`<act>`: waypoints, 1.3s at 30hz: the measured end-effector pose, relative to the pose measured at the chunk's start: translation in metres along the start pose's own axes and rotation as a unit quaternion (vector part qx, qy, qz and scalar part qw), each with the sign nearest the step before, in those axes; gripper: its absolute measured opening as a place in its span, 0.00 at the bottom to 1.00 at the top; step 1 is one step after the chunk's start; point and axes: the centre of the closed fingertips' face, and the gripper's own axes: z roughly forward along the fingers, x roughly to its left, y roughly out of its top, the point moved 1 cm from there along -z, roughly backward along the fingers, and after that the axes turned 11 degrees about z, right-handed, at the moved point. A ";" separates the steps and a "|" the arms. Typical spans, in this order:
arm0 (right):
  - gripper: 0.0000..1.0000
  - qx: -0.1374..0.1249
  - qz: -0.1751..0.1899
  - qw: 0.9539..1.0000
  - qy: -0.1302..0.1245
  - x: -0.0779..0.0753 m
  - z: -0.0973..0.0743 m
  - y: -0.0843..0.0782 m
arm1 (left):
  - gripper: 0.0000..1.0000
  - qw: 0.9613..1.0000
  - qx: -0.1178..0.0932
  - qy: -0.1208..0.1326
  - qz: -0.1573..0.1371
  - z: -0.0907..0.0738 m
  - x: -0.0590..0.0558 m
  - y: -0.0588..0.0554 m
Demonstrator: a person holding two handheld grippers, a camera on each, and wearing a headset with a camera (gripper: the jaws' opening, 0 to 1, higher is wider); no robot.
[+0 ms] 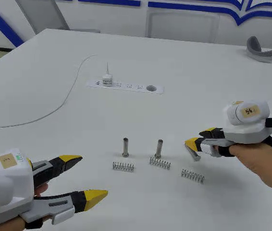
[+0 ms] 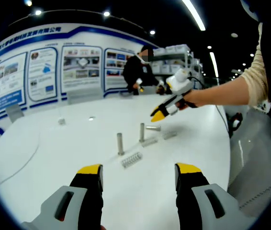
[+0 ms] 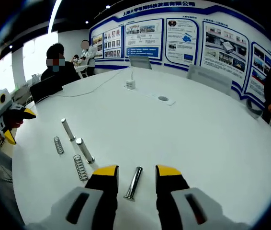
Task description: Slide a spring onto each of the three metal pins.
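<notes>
Springs (image 1: pixel 160 163): three short coils lie on their sides in a loose row on the white table (image 1: pixel 78 62). None is on a pin yet.
Upright pins (image 1: pixel 125 147): two stand on their flat heads, each just at 12 o'clock of a spring. The pairing looks deliberate, so that each coil can be lifted and dropped straight down its own shaft.
Fallen pin (image 3: pixel 133 184): the third pin lies flat at 12 o'clock of the rightmost spring. It probably has to be stood up or held before a coil can go on.
Right gripper (image 3: pixel 138 168): its fingers (image 3: pixel 107 175) are parted and straddle the fallen pin, with a gap showing on each side. They are not clamped on it, and the pose reads as lining up to pick up the pin.
Left gripper (image 1: pixel 90 175): its fingers (image 2: pixel 90 175) are spread wide and hold nothing. It sits low over the table at about 7 o'clock of the leftmost spring, pointing toward the row, and is probably waiting its turn.
Spring look: bright steel wire, evenly spaced open turns, slim, and shorter than the pin shafts. Lying flat, a coil would likely roll or squash under a hard pinch.
Power strip (image 1: pixel 125 86): lies at 12 o'clock beyond the pins, well apart from the work.
</notes>
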 end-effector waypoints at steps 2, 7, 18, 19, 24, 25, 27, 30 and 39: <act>0.30 0.004 0.002 1.000 -0.006 0.001 0.001 -0.002 | 0.61 1.000 0.000 0.000 -0.001 0.000 0.000 0.000; 0.27 0.015 0.011 1.000 -0.016 -0.002 0.010 -0.006 | 0.61 1.000 0.002 -0.001 -0.002 0.000 -0.001 -0.002; 0.20 0.036 0.010 0.999 -0.028 -0.005 0.024 -0.011 | 0.61 1.000 0.006 -0.002 -0.006 0.002 0.000 -0.007; 0.19 0.040 0.008 0.999 -0.030 -0.005 0.025 -0.012 | 0.61 1.000 0.007 -0.003 -0.007 0.002 0.001 -0.008; 0.17 0.048 0.011 0.998 -0.036 -0.007 0.028 -0.015 | 0.61 1.000 0.008 -0.005 -0.008 0.003 0.000 -0.010; 0.16 0.050 0.011 0.998 -0.036 -0.007 0.029 -0.016 | 0.61 1.000 0.009 -0.005 -0.008 0.003 0.000 -0.010; 0.15 0.054 0.011 0.998 -0.035 -0.006 0.030 -0.017 | 0.61 1.000 0.009 -0.006 -0.009 0.004 0.000 -0.010; 0.14 0.057 0.014 0.998 -0.037 -0.006 0.031 -0.018 | 0.61 1.000 0.010 -0.007 -0.009 0.004 0.000 -0.010; 0.13 0.065 0.026 0.997 -0.036 -0.008 0.034 -0.022 | 0.61 1.000 0.012 -0.008 -0.010 0.004 0.002 -0.012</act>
